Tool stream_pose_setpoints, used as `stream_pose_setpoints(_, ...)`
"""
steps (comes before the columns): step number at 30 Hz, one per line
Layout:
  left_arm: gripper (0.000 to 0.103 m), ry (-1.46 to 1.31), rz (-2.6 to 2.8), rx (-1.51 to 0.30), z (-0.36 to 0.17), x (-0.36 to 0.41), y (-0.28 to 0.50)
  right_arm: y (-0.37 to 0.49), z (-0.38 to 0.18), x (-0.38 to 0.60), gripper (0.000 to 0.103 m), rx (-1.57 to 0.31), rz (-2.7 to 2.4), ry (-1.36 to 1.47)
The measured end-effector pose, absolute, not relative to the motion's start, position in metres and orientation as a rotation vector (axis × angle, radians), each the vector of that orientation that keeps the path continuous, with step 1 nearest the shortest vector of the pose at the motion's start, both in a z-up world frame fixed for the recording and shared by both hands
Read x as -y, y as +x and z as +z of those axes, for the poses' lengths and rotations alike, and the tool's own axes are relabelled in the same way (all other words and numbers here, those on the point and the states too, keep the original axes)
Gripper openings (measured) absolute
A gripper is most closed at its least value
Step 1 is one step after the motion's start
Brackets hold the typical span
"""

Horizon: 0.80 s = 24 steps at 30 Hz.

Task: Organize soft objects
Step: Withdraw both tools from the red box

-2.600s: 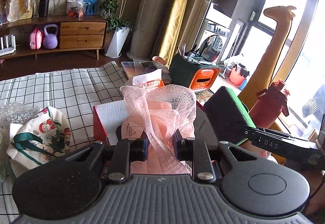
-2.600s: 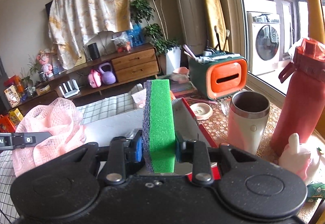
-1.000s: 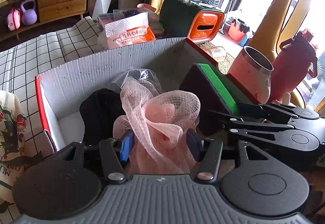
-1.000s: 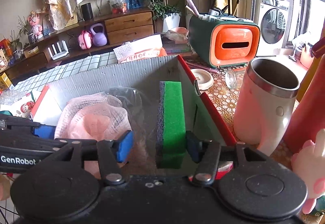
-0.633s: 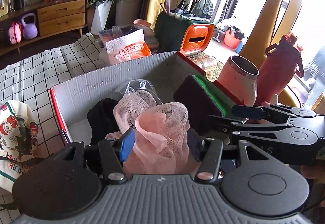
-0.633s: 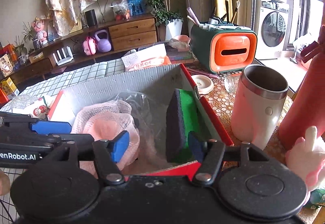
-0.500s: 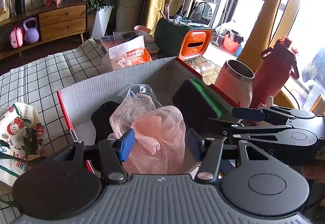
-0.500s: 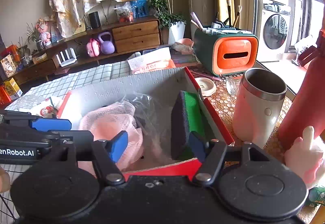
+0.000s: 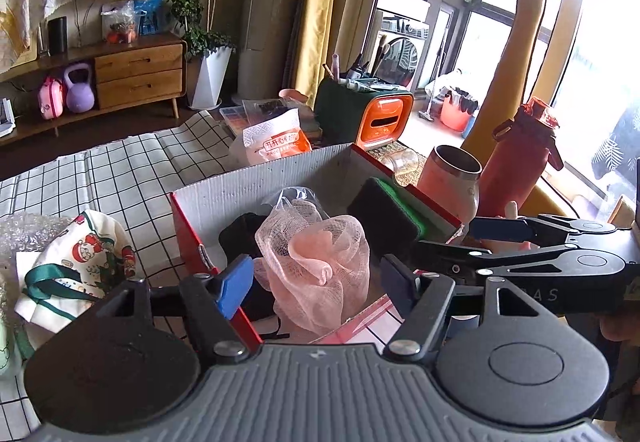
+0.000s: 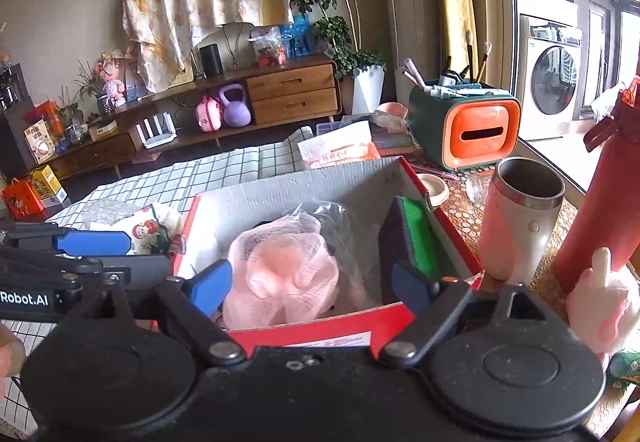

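Note:
A pink mesh bath pouf lies in the red cardboard box, free of any gripper. A green-and-dark sponge stands on edge against the box's right wall. A dark soft item and a clear plastic bag lie behind the pouf. My left gripper is open and empty, just short of the box's near edge. My right gripper is open and empty above the near wall; it also shows in the left wrist view.
A Christmas-print cloth and bubble wrap lie left of the box on the checked tablecloth. A steel-rimmed cup, a red bottle, a pink plush toy, a tissue pack and an orange-green organizer stand right and behind.
Both grippers opened, letting go of the pouf and the sponge into the box, and have since drawn back and up from it.

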<state>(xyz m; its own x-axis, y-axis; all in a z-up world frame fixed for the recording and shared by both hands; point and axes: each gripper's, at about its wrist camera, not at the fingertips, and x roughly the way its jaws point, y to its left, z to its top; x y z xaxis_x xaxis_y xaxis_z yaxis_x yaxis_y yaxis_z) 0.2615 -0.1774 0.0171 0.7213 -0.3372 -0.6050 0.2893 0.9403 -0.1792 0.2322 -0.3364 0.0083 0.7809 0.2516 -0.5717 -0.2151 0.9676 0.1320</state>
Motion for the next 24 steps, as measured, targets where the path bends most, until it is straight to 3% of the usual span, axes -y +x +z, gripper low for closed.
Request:
stream_pose_setpoints(12, 0.084, -0.124, -0.311, -0.649, 0.026, 0.124, 0.216, 0.201, 0.022, 0.295, 0.1, -0.585, 0.336, 0.05)
stream_pose_setpoints(14, 0.086, -0.135, -0.302, -0.645, 0.027, 0.112, 0.209, 0.196, 0.023, 0.287, 0.101, -0.579, 0.353, 0.049)
stream_pose_setpoints(19, 0.1, -0.163, -0.284, -0.62, 0.028, 0.083, 0.191, 0.189, 0.025, 0.265, 0.102, -0.575, 0.401, 0.038)
stream_pose_setpoints(24, 0.103, -0.163, -0.252, -0.6, 0.027, 0.057, 0.176, 0.185, 0.024, 0.24, 0.102, -0.583, 0.445, 0.013)
